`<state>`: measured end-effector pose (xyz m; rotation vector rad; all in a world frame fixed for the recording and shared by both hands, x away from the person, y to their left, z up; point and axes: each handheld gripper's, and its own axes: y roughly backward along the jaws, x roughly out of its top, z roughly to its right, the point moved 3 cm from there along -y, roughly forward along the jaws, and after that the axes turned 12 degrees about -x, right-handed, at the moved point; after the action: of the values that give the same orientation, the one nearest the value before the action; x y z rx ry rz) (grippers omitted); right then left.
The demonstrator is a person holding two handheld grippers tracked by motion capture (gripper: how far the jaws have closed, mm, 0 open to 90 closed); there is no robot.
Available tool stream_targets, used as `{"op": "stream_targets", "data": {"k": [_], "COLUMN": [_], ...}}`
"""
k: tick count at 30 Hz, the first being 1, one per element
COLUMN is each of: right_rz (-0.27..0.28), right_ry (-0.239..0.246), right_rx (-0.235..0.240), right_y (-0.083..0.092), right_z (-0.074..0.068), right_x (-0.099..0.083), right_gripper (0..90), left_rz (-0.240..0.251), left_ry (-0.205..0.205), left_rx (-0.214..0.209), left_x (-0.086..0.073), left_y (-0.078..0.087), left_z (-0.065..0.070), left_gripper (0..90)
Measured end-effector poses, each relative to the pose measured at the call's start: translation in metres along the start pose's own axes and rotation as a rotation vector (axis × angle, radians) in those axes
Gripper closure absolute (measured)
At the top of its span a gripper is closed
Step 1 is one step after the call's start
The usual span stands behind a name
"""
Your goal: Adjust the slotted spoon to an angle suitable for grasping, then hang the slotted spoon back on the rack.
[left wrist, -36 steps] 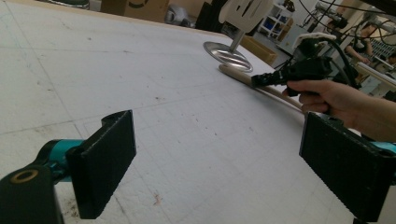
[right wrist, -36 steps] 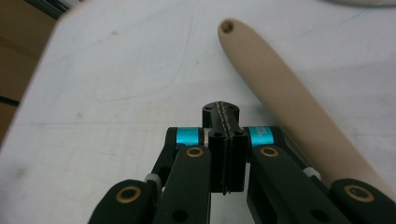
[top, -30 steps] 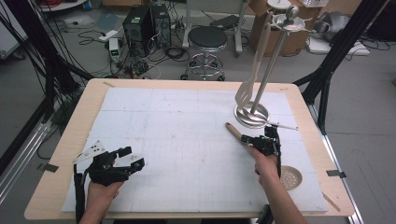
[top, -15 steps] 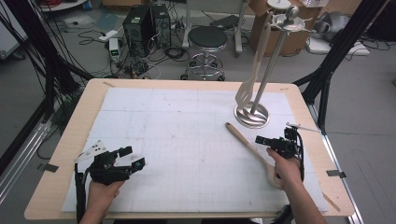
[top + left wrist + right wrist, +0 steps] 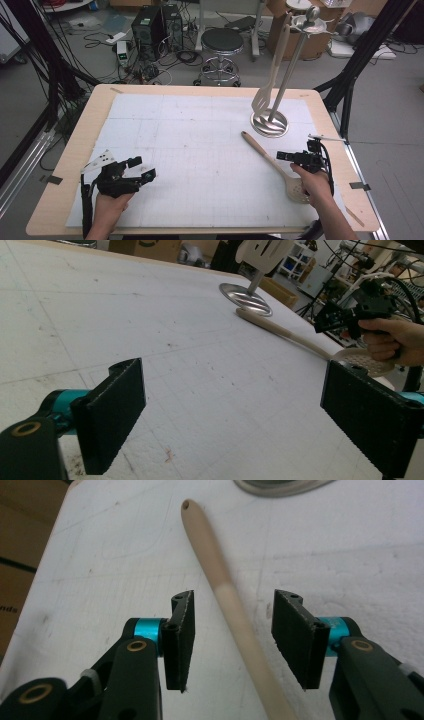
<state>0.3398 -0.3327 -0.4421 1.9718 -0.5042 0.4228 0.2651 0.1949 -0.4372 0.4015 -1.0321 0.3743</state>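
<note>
Over to the table's right edge goes the right gripper (image 5: pixel 292 157) — its jaws have just been opening, and the wooden slotted spoon (image 5: pixel 272 162) now lies flat on the white mat (image 5: pixel 190 150), its handle between the spread pads, untouched. Its handle tip points toward the metal stand's base (image 5: pixel 270 123). Left gripper (image 5: pixel 142 169) rests near the front-left, jaws wide apart — nothing in them.

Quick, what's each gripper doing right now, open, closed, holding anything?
Left gripper: open, holding nothing.
Right gripper: jaws have just been opening; the wooden spoon lies between them, pads clear of it.
</note>
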Motion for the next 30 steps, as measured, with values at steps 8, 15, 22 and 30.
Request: {"op": "stream_targets", "data": {"k": [8, 15, 22, 30], "right_rz": [-0.109, -0.182, -0.212, -0.206], "right_ry": [0.035, 0.063, 0.093, 0.189], "right_rx": [-0.013, -0.058, -0.066, -0.105], "right_y": [-0.012, -0.023, -0.030, -0.032], "right_z": [-0.007, -0.007, -0.007, -0.009], "right_x": [0.002, -0.001, -0.003, -0.005], "right_gripper": [52.2, 55.9, 59.9, 66.8], "left_rz": [-0.004, 0.000, 0.001, -0.006], "left_ry": [-0.001, -0.001, 0.001, -0.002], "left_rx": [0.003, 0.001, 0.004, 0.005], "left_x": [0.000, 0.000, 0.000, -0.001], "left_y": [0.000, 0.001, 0.003, 0.003], "left_z": [-0.001, -0.001, 0.000, 0.000], "left_gripper": [11.4, 11.4, 11.4, 11.4]}}
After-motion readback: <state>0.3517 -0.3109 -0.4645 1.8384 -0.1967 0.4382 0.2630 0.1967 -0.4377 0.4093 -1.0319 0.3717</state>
